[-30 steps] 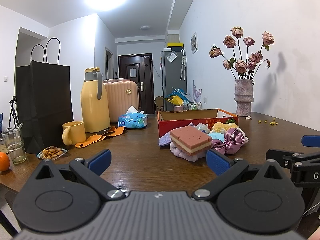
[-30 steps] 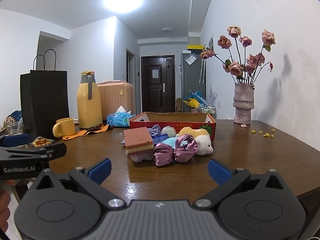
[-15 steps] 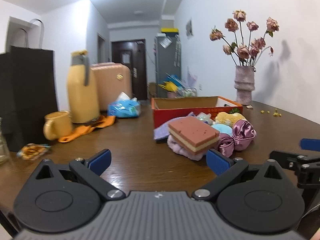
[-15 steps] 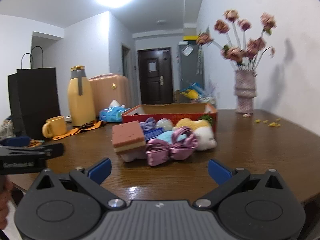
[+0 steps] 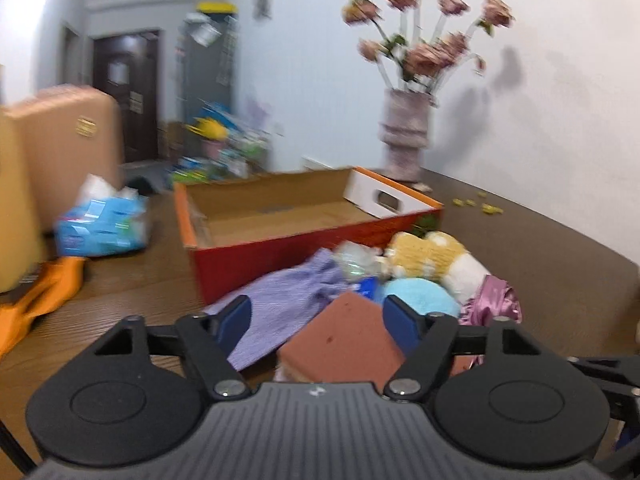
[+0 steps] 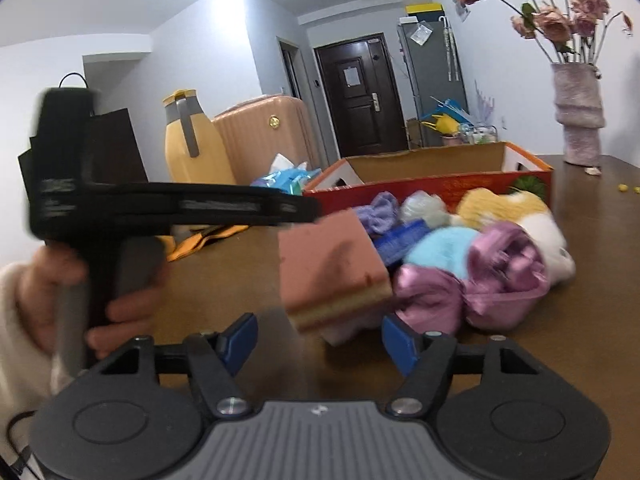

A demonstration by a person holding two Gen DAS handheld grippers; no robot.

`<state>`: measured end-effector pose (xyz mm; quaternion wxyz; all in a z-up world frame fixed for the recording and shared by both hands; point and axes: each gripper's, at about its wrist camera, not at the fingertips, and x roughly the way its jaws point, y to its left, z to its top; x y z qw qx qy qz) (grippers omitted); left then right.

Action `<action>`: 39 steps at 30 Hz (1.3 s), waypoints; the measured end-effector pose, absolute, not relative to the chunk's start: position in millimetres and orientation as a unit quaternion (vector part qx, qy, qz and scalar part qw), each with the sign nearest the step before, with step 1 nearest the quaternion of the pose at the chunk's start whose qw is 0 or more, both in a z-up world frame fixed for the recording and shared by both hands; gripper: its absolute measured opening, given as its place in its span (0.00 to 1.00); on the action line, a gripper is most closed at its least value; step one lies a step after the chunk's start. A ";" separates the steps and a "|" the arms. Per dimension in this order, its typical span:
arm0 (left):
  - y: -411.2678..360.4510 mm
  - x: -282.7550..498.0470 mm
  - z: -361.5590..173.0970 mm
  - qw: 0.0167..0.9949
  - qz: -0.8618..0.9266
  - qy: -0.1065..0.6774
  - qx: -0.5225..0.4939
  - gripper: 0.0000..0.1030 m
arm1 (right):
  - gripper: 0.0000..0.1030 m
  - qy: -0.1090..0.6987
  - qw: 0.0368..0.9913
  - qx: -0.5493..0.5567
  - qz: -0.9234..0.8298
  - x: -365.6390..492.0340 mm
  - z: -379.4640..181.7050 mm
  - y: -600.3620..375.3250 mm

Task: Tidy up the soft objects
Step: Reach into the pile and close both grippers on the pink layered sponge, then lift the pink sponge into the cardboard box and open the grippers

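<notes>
A terracotta-pink layered sponge block [image 5: 344, 340] tops a heap of soft things on the brown wooden table [image 5: 120, 312], before the open red cardboard box [image 5: 280, 236]. The left gripper [image 5: 320, 322] has just been closing; sponge between its jaws, contact unclear. The right gripper [image 6: 318, 342], also narrowing, holds nothing.

Each pair of tongs has a ribbed grey body flanked by two round black discs, black linkage arms pinned with silver screws, and blue pads on its two fingers: the left tongs [image 5: 316, 320] and the right tongs [image 6: 318, 338]. Seen side-on, the left tool is black with a pistol-style handle and blurred white lettering. The hand [image 6: 60, 300] gripping it emerges from a cream sleeve [image 6: 16, 320].
</notes>
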<state>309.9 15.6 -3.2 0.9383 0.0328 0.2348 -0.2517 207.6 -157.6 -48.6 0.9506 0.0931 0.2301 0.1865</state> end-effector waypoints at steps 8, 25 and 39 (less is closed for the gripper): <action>32.3 320.2 -10.1 0.912 -0.267 0.306 -0.057 0.27 | 0.34 0.233 0.946 0.144 0.174 227.8 -46.6 -176.1; 3.2 180.8 -32.4 0.915 -0.192 0.344 -0.083 0.42 | 0.33 0.306 0.928 0.138 0.162 173.1 -44.4 -235.7; 10.7 197.4 -44.6 0.894 -0.209 0.374 -0.131 0.36 | 0.33 0.324 0.911 0.180 0.180 189.8 -64.3 -237.4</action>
